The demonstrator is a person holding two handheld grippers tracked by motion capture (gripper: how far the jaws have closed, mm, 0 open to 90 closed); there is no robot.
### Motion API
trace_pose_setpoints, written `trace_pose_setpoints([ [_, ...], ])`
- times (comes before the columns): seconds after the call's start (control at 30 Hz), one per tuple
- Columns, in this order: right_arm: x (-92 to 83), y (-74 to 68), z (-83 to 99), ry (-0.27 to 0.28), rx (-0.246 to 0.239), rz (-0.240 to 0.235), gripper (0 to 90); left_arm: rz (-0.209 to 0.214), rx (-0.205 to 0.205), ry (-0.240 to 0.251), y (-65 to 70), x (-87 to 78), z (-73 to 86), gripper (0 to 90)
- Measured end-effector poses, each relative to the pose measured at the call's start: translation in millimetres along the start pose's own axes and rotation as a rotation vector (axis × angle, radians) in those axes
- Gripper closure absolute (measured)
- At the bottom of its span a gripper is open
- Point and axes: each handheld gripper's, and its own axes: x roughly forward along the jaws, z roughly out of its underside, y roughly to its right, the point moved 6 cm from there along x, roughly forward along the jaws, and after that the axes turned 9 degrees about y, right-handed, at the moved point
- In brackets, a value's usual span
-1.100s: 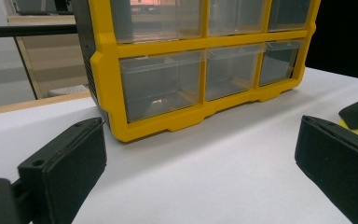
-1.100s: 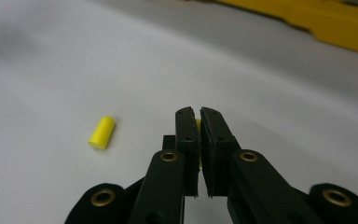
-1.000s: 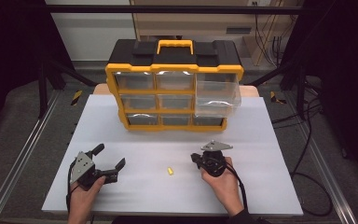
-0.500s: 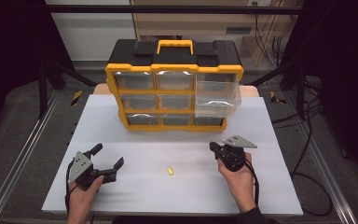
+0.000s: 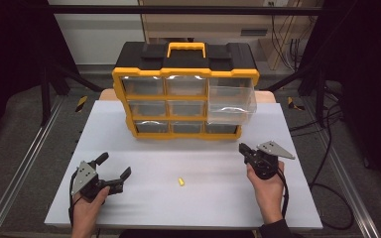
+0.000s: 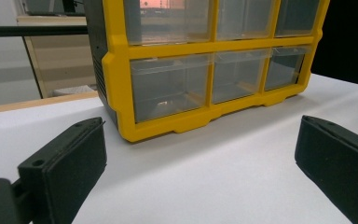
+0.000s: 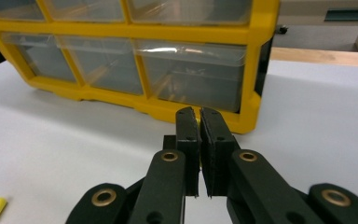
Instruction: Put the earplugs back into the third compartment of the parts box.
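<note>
The small yellow piece point(image 5: 181, 182) between both grippers looks light and stiff; pinch its middle. Left gripper point(image 5: 113, 169) stands apart, right gripper point(image 5: 242, 148) is together, empty.

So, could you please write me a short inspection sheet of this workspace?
Surface: white table, bare around the things.
Job's things: small yellow piece lies loose between the hands; yellow drawer cabinet behind, its right drawer pulled out.
Clutter: nothing seen.
Grippers: left gripper open, empty; right gripper shut, empty, pointing toward the cabinet.
Cables: black cable trails from the right gripper.
Surroundings: dark frame, grey floor, more cables at right.
</note>
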Motion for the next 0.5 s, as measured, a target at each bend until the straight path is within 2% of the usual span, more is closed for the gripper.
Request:
trace_pose_setpoints([
  [0.27,-12.6,7.2,-17.2,0.053,-0.003,0.019,86.9,0.0,0.002,0.002,-0.3,-0.1,-0.5,1.5],
  [0.5,-31.5,6.8,-53.2,0.136,-0.01,0.012,86.9,-0.001,0.01,-0.008,0.0,0.1,1.2,1.5],
])
